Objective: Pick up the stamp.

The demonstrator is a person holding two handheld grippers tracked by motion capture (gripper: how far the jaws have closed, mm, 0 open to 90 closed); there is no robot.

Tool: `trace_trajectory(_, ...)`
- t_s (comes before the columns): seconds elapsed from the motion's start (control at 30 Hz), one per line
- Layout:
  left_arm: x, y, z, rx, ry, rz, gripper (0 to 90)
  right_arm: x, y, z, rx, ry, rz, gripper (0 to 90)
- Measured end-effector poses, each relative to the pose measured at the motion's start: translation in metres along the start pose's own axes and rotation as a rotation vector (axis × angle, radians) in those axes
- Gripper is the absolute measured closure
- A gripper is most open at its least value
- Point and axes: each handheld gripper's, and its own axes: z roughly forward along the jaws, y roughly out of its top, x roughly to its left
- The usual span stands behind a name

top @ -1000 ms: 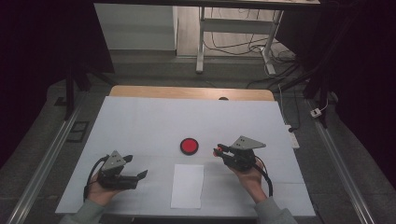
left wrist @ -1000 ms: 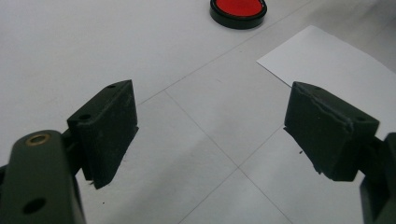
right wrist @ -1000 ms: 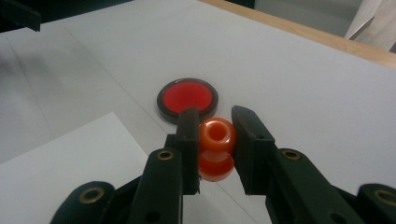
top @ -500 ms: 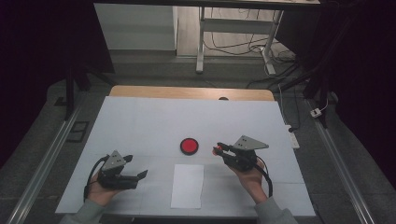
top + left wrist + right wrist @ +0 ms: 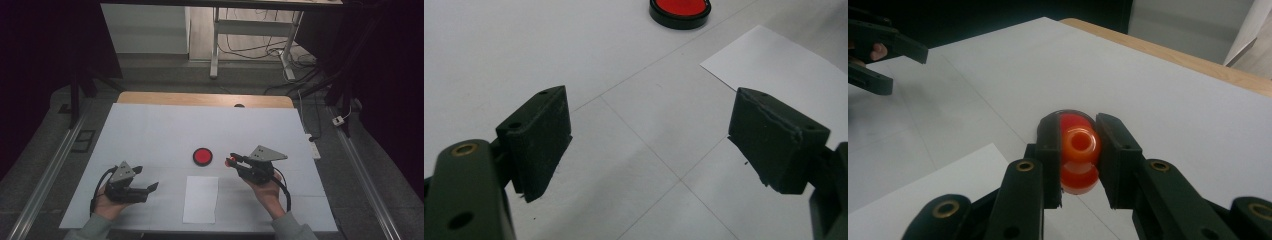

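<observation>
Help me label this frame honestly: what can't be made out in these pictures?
- Orange piece held by the right gripper: the jaws cover its sides in the right gripper view; too small in the high view to tell its shape.
- Red disc: cut by the top edge in the left gripper view.
- White sheet: any print is too faint to tell.

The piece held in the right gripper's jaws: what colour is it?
Orange, glossy, with a round hole; the piece shows best in the right gripper view, clamped by the right gripper.
</observation>
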Motion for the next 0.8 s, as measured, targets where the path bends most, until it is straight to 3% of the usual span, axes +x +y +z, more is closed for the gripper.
trace_trajectory(0.8, 0.0, 0.0, 0.0, 0.0, 0.001, 0.002, 17.5, 0.021, 0.005, 0.008, -0.002, 0.087, -0.004, 71.9)
